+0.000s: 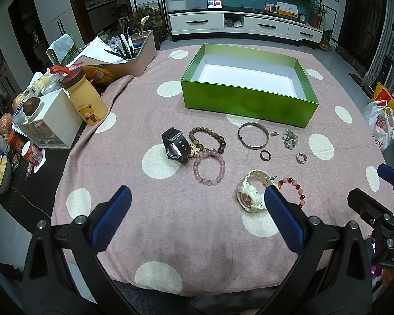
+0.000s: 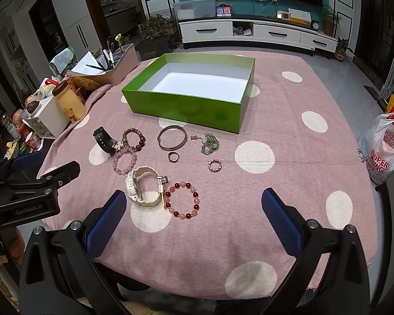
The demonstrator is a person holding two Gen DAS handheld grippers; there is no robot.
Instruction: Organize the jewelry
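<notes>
Left gripper [image 1: 197,219] and right gripper [image 2: 194,219] both wide, empty, hovering above the near table [image 2: 289,141] edge. Watches, bracelets, rings all loose on the cloth. Green box [image 2: 181,107] beyond, empty; nothing sorted yet.

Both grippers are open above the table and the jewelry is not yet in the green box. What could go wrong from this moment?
1. The black watch, the brown bead bracelet and the pink bead bracelet lie touching, so a grasp may drag a neighbour along.
2. The dark ring and the sparkly ring lie flat on soft cloth; wide fingers may slip off them.
3. The white watch touches the red bead bracelet, which may shift.
</notes>
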